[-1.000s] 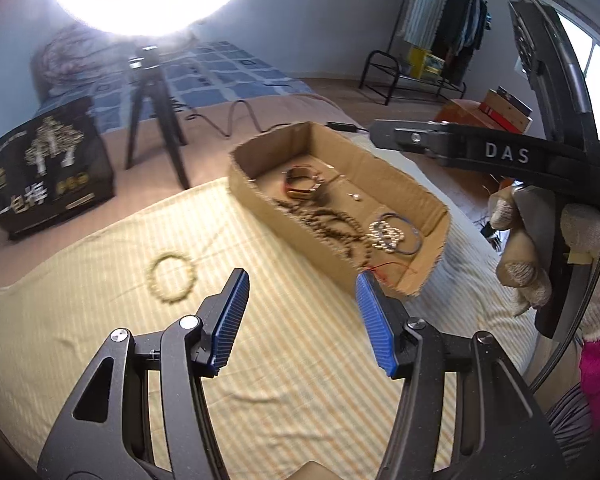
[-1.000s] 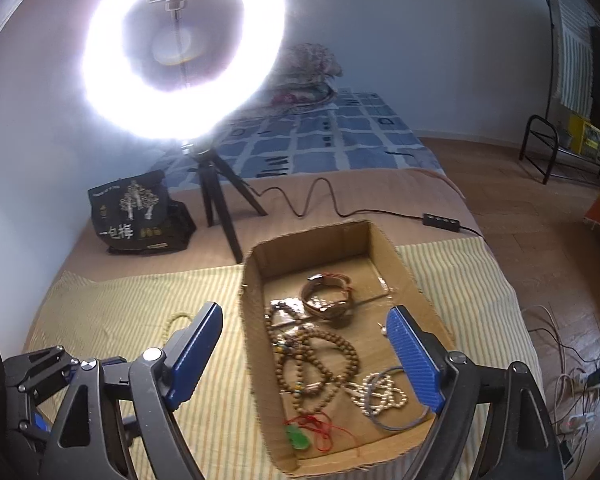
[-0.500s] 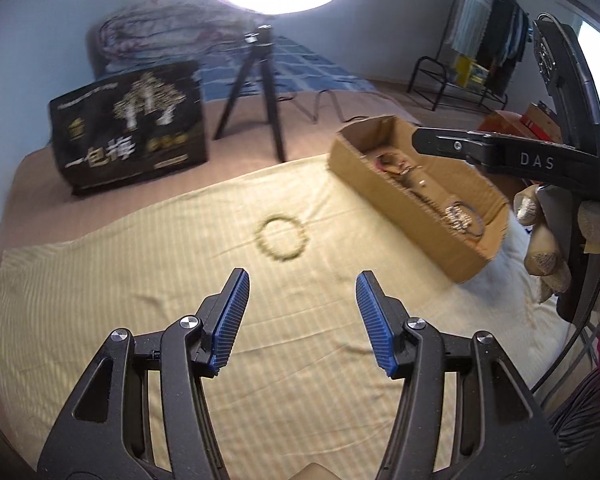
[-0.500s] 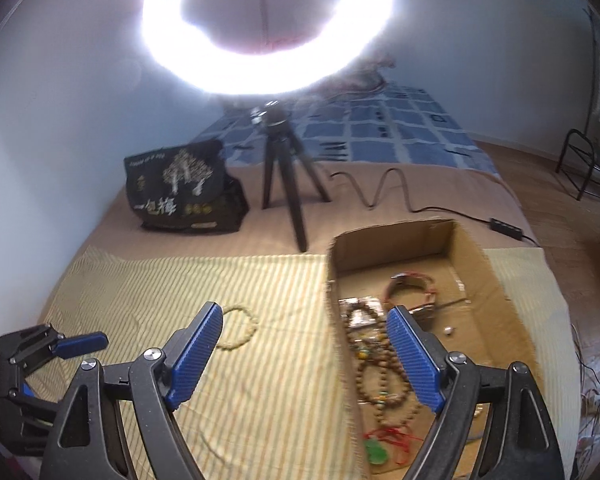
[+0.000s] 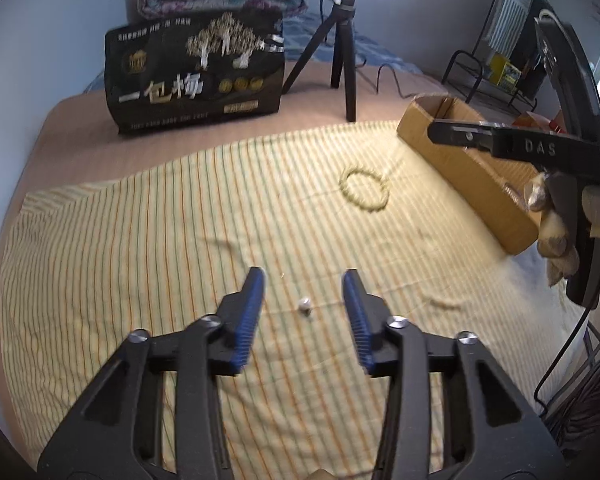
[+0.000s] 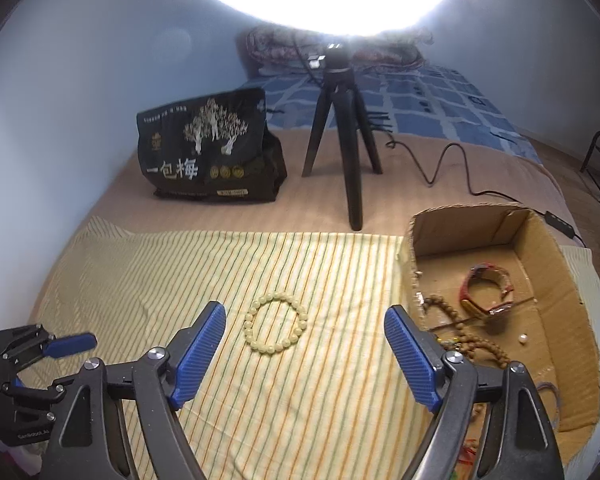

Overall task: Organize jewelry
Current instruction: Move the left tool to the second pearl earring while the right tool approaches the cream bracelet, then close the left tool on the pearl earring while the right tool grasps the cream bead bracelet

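Observation:
A pale bead bracelet (image 6: 275,321) lies flat on the striped yellow cloth (image 6: 180,272); it also shows in the left wrist view (image 5: 365,191). A small white bead (image 5: 304,304) lies on the cloth between the open fingers of my left gripper (image 5: 303,312), which is empty and low over it. My right gripper (image 6: 305,356) is open and empty, just short of the bracelet. A cardboard box (image 6: 540,240) to the right holds a brown bead string (image 6: 456,328), a red-strapped watch (image 6: 488,288) and a small white bead (image 6: 522,339). The box also shows in the left wrist view (image 5: 472,176).
A black printed bag (image 6: 210,152) and a ring-light tripod (image 6: 346,132) stand behind the cloth. A black cable (image 6: 460,168) runs past the box. The right gripper's body and gloved hand (image 5: 556,220) hang over the box. A clothes rack (image 5: 512,40) stands far right.
Both grippers have swung left, away from the box. The bracelet now sits ahead of the right gripper, and the white bead has come into view between the left fingers. Both stay open.

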`<state>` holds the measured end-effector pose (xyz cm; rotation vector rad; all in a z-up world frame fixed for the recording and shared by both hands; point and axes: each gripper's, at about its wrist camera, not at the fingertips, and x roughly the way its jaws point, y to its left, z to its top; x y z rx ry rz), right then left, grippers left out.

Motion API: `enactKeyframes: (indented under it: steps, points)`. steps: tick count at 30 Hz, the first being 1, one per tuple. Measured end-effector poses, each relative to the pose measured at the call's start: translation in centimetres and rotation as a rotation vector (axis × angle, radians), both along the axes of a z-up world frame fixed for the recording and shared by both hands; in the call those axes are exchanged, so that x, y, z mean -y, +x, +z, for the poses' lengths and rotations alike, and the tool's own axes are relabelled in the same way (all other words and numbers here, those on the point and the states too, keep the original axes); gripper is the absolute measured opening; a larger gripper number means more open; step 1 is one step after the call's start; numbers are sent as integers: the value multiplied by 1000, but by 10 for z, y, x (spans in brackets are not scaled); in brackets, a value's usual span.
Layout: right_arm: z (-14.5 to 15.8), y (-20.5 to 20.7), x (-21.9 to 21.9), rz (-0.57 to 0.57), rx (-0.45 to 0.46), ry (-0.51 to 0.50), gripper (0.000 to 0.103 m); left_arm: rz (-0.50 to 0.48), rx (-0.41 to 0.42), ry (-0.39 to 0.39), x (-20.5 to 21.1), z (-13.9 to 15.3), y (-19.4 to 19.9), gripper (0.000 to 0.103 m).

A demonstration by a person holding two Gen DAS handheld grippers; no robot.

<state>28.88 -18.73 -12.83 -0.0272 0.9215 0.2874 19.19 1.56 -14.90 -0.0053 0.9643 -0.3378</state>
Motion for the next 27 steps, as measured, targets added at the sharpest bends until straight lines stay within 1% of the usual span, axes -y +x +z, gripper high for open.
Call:
enactKeyframes:
  steps: [2,3,4,5,12,14,16,17,18,21,27]
  points:
    - [-9,5,-4,2,-20,-1,79,-8,-14,1,0,-7,-1,38]
    - [-12,7,-5,2,-30,-2,78,-18,-23,3,1,-11,-2,35]
    - [-18,10,-6,-1,-44,-5,75,-29,-32,10,3,-14,-3,29]
    - [-22,12,-6,-3,-53,-6,73,-39,-37,15,5,-18,-4,29]
    - [-44,26,-12,-14,-116,-4,68,-69,-52,40,16,-30,-4,28]
    - [-49,29,-13,-14,-127,-15,61,-70,-55,47,17,-34,-4,28]
    - [-53,31,-14,-14,-140,-20,59,-72,-62,48,16,-37,-1,27]
    - [-54,32,-14,-14,-143,-22,59,-73,-65,51,16,-38,-1,24]
    - [-56,33,-14,-15,-147,-26,59,-76,-70,54,17,-40,0,23]
    - [-59,35,-13,-19,-155,-30,58,-80,-78,63,18,-45,2,23]
    - [-64,40,-13,-25,-169,-28,55,-75,-83,55,18,-49,7,23]
